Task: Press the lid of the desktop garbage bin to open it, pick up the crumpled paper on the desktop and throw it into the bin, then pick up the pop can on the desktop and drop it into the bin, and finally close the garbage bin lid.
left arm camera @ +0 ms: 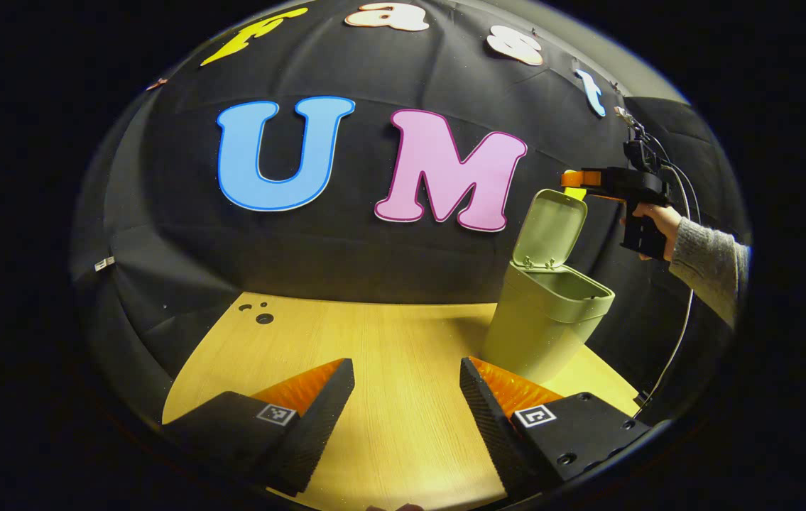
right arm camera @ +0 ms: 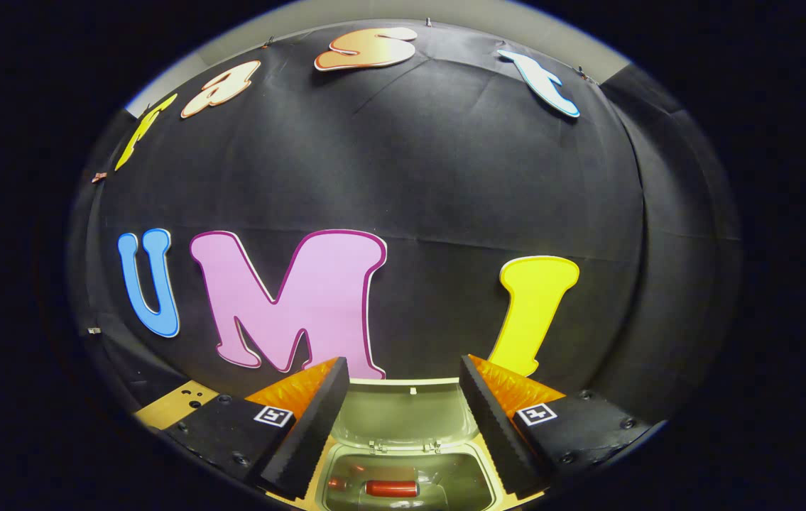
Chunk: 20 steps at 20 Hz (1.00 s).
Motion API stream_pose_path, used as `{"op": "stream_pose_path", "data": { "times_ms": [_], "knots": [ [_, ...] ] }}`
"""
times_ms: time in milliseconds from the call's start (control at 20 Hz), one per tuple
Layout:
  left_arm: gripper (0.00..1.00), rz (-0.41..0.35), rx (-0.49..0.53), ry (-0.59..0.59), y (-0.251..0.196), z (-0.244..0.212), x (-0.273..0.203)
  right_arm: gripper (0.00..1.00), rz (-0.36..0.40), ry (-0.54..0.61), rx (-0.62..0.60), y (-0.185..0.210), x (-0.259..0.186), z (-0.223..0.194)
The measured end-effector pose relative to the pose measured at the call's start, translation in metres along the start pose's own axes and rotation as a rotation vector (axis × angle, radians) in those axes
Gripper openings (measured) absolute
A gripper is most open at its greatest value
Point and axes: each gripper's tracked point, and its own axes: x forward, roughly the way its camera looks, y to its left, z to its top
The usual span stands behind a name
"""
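We judge the dropping done and the last step in hand: closing the pale green plastic desktop bin (left arm camera: 548, 319), which stands on the light wooden tabletop (left arm camera: 388, 341) toward the far right, near the black cloth wall. Its hinged lid (left arm camera: 552, 228) stands upright and open. In the right gripper view we look straight down past the lid's inner face (right arm camera: 403, 415) into the bin's mouth, where the red pop can (right arm camera: 391, 488) lies on its side at the bottom; we cannot make out the crumpled paper in there. Our right gripper (right arm camera: 403, 419) hovers above the opening with its jaws apart and nothing between them; in the left gripper view it sits just above the lid's top edge, held by a hand (left arm camera: 658, 223) in a grey knit sleeve (left arm camera: 711, 266). Our left gripper (left arm camera: 406, 419) waits low over the bare tabletop, jaws apart and empty, well apart from the bin. To close well, we would bring the right gripper behind the lid's upper edge, tip it forward over the hinge and follow it down with a gentle press until it latches, pushing straight so the light bin does not slide or tip; the left gripper could steady the bin's side if needed.
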Motion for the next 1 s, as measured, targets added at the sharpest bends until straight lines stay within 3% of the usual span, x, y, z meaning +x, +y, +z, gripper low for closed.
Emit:
{"op": "stream_pose_path", "data": {
  "times_ms": [550,1000],
  "knots": [
    [0.96,0.053,-0.003,0.011,0.001,-0.003,0.004,0.99,-0.025,0.024,-0.020,-0.007,0.038,-0.013],
    [0.96,0.002,0.016,0.010,-0.016,-0.003,0.008,0.98,0.004,0.090,-0.028,-0.007,-0.010,-0.031]
  ]
}}
